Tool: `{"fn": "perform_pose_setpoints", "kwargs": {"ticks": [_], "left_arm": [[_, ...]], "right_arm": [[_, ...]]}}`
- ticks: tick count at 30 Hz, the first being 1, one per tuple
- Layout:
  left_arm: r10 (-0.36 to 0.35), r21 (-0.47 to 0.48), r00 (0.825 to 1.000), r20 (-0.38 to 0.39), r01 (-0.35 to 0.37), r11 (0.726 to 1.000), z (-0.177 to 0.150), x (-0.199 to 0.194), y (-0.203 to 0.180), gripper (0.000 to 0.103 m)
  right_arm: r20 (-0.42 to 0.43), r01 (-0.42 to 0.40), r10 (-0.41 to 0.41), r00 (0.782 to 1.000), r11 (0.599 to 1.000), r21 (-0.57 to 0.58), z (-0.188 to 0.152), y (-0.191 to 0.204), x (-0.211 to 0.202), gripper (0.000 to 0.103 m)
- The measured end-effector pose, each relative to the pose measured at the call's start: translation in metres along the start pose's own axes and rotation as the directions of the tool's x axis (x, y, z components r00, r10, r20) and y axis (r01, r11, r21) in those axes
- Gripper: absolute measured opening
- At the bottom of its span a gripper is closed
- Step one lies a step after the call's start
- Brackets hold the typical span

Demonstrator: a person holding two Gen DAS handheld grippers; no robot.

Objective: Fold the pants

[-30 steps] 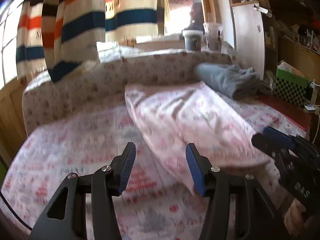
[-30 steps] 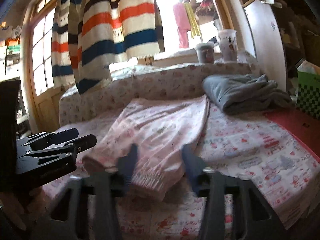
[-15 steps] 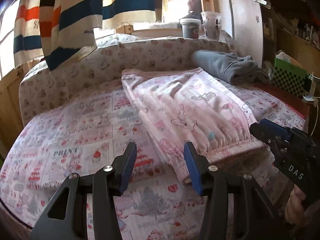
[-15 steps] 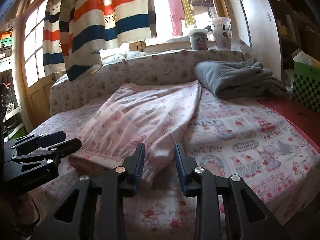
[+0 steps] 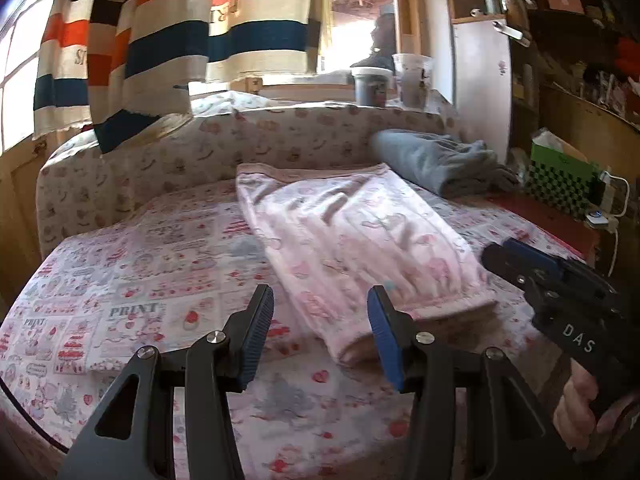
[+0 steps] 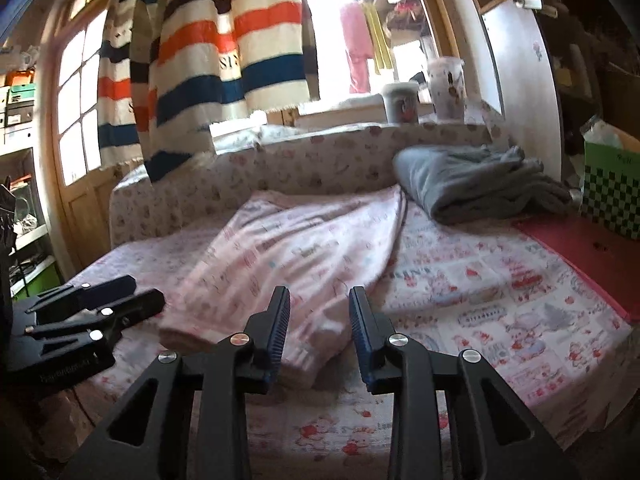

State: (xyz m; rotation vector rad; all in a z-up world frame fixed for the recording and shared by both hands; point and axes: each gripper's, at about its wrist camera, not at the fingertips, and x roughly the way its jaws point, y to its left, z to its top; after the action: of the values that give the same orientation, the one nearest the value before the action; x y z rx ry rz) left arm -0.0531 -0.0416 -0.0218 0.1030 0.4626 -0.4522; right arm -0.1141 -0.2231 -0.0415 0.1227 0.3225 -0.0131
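Note:
Pink printed pants (image 5: 352,236) lie lengthwise on the patterned bed sheet (image 5: 152,280), legs stacked, waistband at the far backrest and cuffs toward me. My left gripper (image 5: 319,296) is open with nothing in it; the near cuff lies just beyond its right finger. From the right wrist view the pants (image 6: 296,248) run away from my right gripper (image 6: 319,294). Its jaws stand narrowly apart, and the cuff shows in the gap, not pinched. Each gripper shows in the other view: the right gripper (image 5: 516,260) beside the cuffs, the left gripper (image 6: 146,292) at their left.
A folded grey garment (image 6: 480,188) rests at the back right of the bed. A striped blanket (image 5: 180,40) hangs over the window, with two cups (image 6: 400,100) on the sill. At the right edge are a red mat (image 6: 580,248) and a green checkered box (image 6: 612,196).
The right gripper's jaws have narrowed. The earlier blur is gone and both views have steadied. The pants lie in the same place.

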Motion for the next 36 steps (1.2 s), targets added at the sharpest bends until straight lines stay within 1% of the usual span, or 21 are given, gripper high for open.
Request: {"fn": "perform_pose_setpoints", "kwargs": {"ticks": [2, 5, 8, 10, 13, 16, 18, 19, 21, 22, 23, 24, 25, 26, 27, 28, 30, 31, 32, 34, 36], "left_arm": [[0.009, 0.003, 0.999, -0.035, -0.009, 1.000, -0.003, 0.008, -0.003, 0.047], [0.012, -0.035, 0.996, -0.084, -0.015, 0.999, -0.013, 0.021, 0.001, 0.048], [0.001, -0.071, 0.998, -0.066, -0.006, 0.997, -0.020, 0.020, 0.005, 0.049], [0.012, -0.071, 0.999, -0.051, -0.015, 0.997, -0.022, 0.020, 0.004, 0.050], [0.024, -0.072, 0.999, -0.033, -0.027, 0.997, -0.025, 0.019, 0.002, 0.050], [0.025, -0.077, 0.999, -0.021, -0.026, 0.997, -0.026, 0.017, 0.003, 0.050], [0.033, -0.076, 0.999, -0.008, -0.033, 0.997, -0.025, 0.014, 0.002, 0.049], [0.042, -0.072, 0.999, 0.006, -0.042, 0.997, -0.025, 0.011, 0.001, 0.049], [0.073, -0.067, 0.996, 0.046, -0.070, 0.995, -0.024, 0.004, -0.001, 0.051], [0.099, -0.065, 0.992, 0.074, -0.094, 0.993, -0.023, -0.001, -0.002, 0.056], [0.117, -0.065, 0.989, 0.091, -0.112, 0.992, -0.022, -0.003, -0.002, 0.059], [0.129, -0.064, 0.986, 0.103, -0.123, 0.990, -0.021, -0.005, -0.002, 0.070], [0.139, -0.069, 0.983, 0.117, -0.131, 0.989, -0.020, -0.008, -0.001, 0.081], [0.148, -0.078, 0.980, 0.133, -0.139, 0.987, -0.020, -0.010, 0.000, 0.086], [0.161, -0.085, 0.976, 0.149, -0.150, 0.985, -0.020, -0.012, 0.001, 0.093], [0.172, -0.084, 0.972, 0.159, -0.161, 0.983, -0.019, -0.014, 0.002, 0.097], [0.184, -0.077, 0.969, 0.166, -0.173, 0.982, -0.018, -0.015, 0.002, 0.100], [0.189, -0.071, 0.967, 0.169, -0.179, 0.981, -0.018, -0.015, 0.002, 0.102], [0.194, -0.064, 0.966, 0.173, -0.185, 0.981, -0.018, -0.016, 0.001, 0.102], [0.207, -0.046, 0.961, 0.185, -0.202, 0.978, -0.019, -0.017, -0.002, 0.102], [0.218, -0.021, 0.955, 0.199, -0.218, 0.976, -0.020, -0.018, -0.007, 0.102]], "right_arm": [[-0.002, -0.014, 0.013, 1.000, 1.000, -0.012, 0.000, 0.005, 0.001, 0.031], [-0.053, 0.018, -0.020, 0.998, 0.999, -0.038, -0.007, 0.010, 0.014, 0.031], [-0.107, 0.025, -0.028, 0.994, 0.999, -0.030, -0.016, 0.005, 0.025, 0.031], [-0.101, 0.019, -0.020, 0.995, 1.000, -0.010, -0.019, 0.002, 0.025, 0.034], [-0.099, 0.028, -0.030, 0.995, 0.999, -0.022, -0.019, 0.002, 0.025, 0.036], [-0.094, 0.036, -0.039, 0.995, 0.999, -0.028, -0.019, 0.003, 0.025, 0.041], [-0.091, 0.029, -0.031, 0.995, 0.999, -0.019, -0.018, 0.001, 0.024, 0.041], [-0.090, 0.024, -0.025, 0.996, 1.000, -0.009, -0.017, -0.001, 0.023, 0.042], [-0.082, 0.016, -0.015, 0.997, 1.000, 0.016, -0.015, -0.005, 0.021, 0.048], [-0.074, 0.020, -0.018, 0.997, 1.000, 0.023, -0.013, -0.007, 0.020, 0.051], [-0.068, 0.025, -0.023, 0.997, 0.999, 0.024, -0.012, -0.009, 0.019, 0.052], [-0.063, 0.030, -0.028, 0.998, 0.999, 0.023, -0.011, -0.009, 0.018, 0.052], [-0.059, 0.034, -0.033, 0.998, 0.999, 0.024, -0.011, -0.010, 0.018, 0.054], [-0.054, 0.039, -0.037, 0.998, 0.999, 0.026, -0.009, -0.011, 0.017, 0.060], [-0.047, 0.042, -0.041, 0.998, 0.999, 0.030, -0.008, -0.012, 0.016, 0.062], [-0.037, 0.045, -0.044, 0.998, 0.998, 0.036, -0.007, -0.014, 0.014, 0.066], [-0.019, 0.047, -0.046, 0.999, 0.998, 0.038, -0.006, -0.015, 0.011, 0.073], [-0.003, 0.048, -0.048, 0.999, 0.998, 0.038, -0.005, -0.016, 0.008, 0.082], [0.013, 0.047, -0.047, 0.999, 0.998, 0.036, -0.004, -0.017, 0.005, 0.090], [0.046, 0.051, -0.052, 0.998, 0.998, 0.035, -0.004, -0.018, -0.001, 0.092], [0.060, 0.054, -0.056, 0.997, 0.998, 0.028, -0.003, -0.018, -0.003, 0.098]]}}
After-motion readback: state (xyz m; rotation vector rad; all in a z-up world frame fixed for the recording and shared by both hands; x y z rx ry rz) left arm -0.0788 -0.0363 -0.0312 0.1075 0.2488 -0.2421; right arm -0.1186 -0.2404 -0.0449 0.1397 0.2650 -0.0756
